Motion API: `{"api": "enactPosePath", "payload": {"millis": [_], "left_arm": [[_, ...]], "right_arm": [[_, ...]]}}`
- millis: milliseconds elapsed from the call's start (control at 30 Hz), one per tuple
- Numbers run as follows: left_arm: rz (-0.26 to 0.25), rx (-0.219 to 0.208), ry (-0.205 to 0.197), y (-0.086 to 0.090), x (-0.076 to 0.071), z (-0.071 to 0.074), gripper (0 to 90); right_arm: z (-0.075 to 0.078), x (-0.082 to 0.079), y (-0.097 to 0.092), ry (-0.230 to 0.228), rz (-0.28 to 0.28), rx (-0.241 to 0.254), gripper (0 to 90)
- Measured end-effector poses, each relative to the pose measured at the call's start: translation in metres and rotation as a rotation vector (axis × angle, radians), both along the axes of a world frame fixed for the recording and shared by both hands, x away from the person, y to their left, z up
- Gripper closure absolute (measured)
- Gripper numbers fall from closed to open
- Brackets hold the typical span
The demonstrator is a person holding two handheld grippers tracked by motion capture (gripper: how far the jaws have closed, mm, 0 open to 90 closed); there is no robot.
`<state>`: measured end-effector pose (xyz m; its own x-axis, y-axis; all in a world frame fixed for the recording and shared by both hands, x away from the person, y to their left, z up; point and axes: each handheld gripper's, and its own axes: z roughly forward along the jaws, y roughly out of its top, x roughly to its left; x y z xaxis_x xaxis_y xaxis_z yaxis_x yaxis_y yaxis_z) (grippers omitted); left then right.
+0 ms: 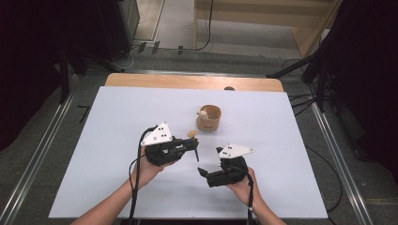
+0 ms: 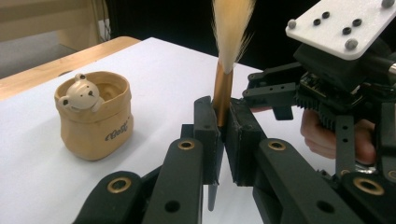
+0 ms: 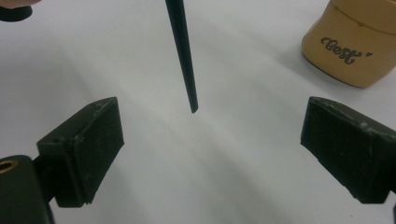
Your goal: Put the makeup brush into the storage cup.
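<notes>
My left gripper [image 1: 195, 143] [image 2: 223, 126] is shut on a brush [image 2: 223, 88], gripping its golden ferrule. The pale bristles [image 1: 192, 133] point up and the thin black handle [image 1: 197, 154] [image 3: 182, 56] hangs down over the table. My right gripper [image 1: 211, 162] [image 3: 210, 144] is open close beside it, its jaws wide apart. The handle's tip hangs just beyond the gap and touches neither pad [image 3: 88, 140]. A tan sack-shaped pot [image 1: 209, 117] [image 2: 95, 116] [image 3: 355, 46] with a small bear figure on its rim stands behind both grippers.
The white tabletop [image 1: 117, 187] has a wooden edge [image 1: 187, 81] at its far side. Dark stands and cables line the floor on both sides.
</notes>
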<state>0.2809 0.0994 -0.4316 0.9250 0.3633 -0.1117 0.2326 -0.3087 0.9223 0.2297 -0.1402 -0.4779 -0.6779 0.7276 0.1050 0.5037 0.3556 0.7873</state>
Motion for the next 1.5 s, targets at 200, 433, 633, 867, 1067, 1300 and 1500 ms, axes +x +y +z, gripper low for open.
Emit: {"api": "enactPosePath", "payload": {"millis": [200, 433, 633, 867, 1067, 1300, 1500], "left_arm": [[0.009, 0.006, -0.008, 0.0, 0.0, 0.0, 84.3], [0.021, 0.033, -0.051, 0.0, 0.0, 0.002, 84.3], [0.03, 0.053, -0.091, 0.001, 0.001, 0.007, 84.4], [0.059, 0.032, -0.097, 0.009, 0.009, 0.014, 84.4], [0.068, 0.031, -0.103, 0.011, 0.015, 0.018, 84.3], [0.076, 0.033, -0.105, 0.011, 0.02, 0.021, 84.3], [0.083, 0.048, -0.115, 0.011, 0.025, 0.025, 84.3]], "right_arm": [[0.0, 0.0, -0.004, -0.005, 0.003, -0.005, 4.0], [0.002, 0.0, -0.005, -0.013, 0.006, 0.001, 2.2], [0.002, -0.001, -0.006, -0.011, 0.005, 0.0, 0.9], [0.004, -0.01, -0.013, -0.062, 0.03, 0.015, 1.0], [0.01, -0.02, -0.026, -0.093, 0.018, 0.045, 1.0], [0.012, -0.027, -0.046, -0.12, 0.006, 0.078, 1.0], [0.011, -0.032, -0.059, -0.136, 0.007, 0.077, 1.0]]}}
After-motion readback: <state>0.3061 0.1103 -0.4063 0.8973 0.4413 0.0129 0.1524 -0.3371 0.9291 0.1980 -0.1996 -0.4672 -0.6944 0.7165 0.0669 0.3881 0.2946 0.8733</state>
